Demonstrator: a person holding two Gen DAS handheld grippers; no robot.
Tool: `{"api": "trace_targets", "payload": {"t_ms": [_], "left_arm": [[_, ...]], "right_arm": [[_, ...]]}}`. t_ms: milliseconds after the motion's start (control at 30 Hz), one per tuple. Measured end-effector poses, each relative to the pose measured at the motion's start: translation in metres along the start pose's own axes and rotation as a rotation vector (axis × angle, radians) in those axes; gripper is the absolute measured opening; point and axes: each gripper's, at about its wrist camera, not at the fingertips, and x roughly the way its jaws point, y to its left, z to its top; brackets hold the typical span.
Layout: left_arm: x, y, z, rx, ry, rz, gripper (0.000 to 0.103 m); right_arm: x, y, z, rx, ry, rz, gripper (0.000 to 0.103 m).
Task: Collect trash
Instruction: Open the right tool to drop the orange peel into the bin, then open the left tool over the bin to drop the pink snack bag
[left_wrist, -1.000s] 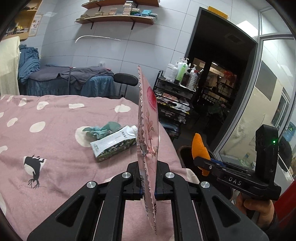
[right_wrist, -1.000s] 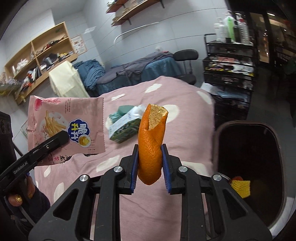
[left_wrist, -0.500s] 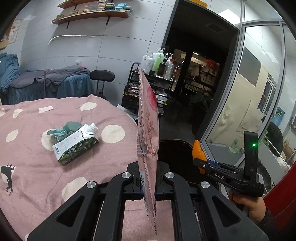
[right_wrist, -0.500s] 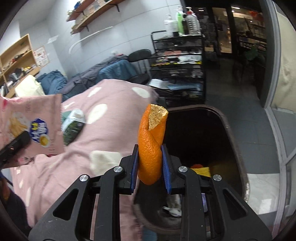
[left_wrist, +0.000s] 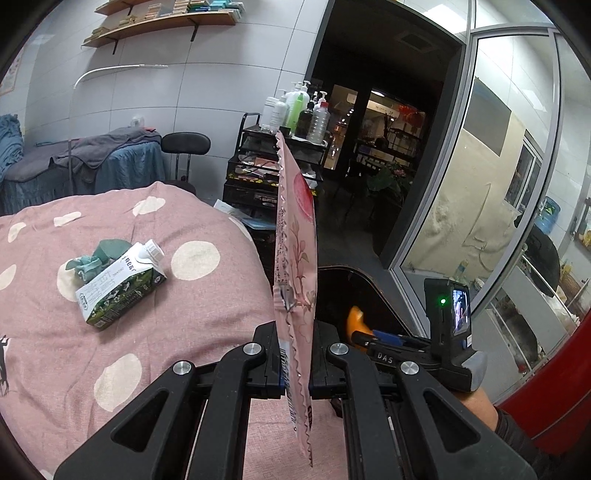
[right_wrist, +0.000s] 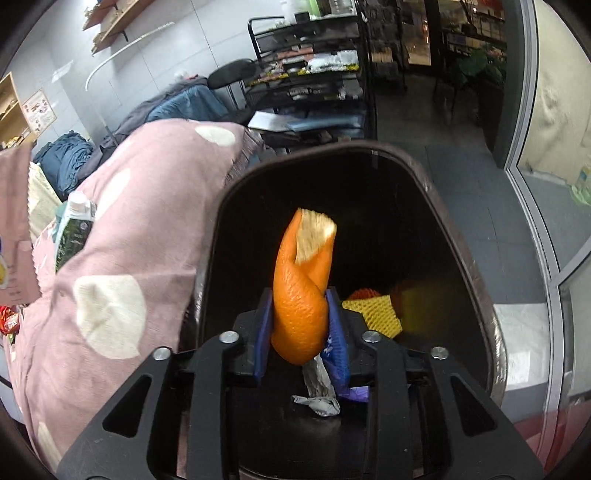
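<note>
Right wrist view: right claw (right_wrist: 300, 328) opening around the orange peel (right_wrist: 301, 295) over the bin (right_wrist: 476, 273); left claw (left_wrist: 295, 373) clamps the snack bag (left_wrist: 295, 258), which could miss if released beside the rim.

From my remote station: a pink bedspread (left_wrist: 155, 332) dotted with cream spots, a green-and-white carton (left_wrist: 118, 286), a pale pink snack bag (left_wrist: 295, 266) printed with a red disc, bright orange peel (right_wrist: 301, 295), yellow netting (right_wrist: 373, 314) in a black bin (right_wrist: 461, 258).
</note>
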Motion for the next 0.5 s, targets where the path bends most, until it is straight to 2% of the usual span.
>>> {"api": "trace_targets", "payload": {"t_ms": [67, 100, 267, 500], "left_arm": [[0.002, -0.001, 0.000, 0.001, 0.006, -0.004, 0.007], [0.002, -0.001, 0.000, 0.001, 0.008, -0.007, 0.007], [0.005, 0.000, 0.003, -0.002, 0.016, -0.028, 0.007], [0.013, -0.018, 0.008, 0.031, 0.019, -0.063, 0.007]], "right_arm": [[-0.001, -0.002, -0.004, 0.010, -0.006, 0.006, 0.056], [-0.002, -0.003, -0.005, 0.014, -0.008, 0.005, 0.058], [-0.011, -0.007, -0.010, 0.034, -0.034, 0.011, 0.064], [-0.035, -0.020, -0.007, 0.084, -0.112, -0.019, 0.072]]}}
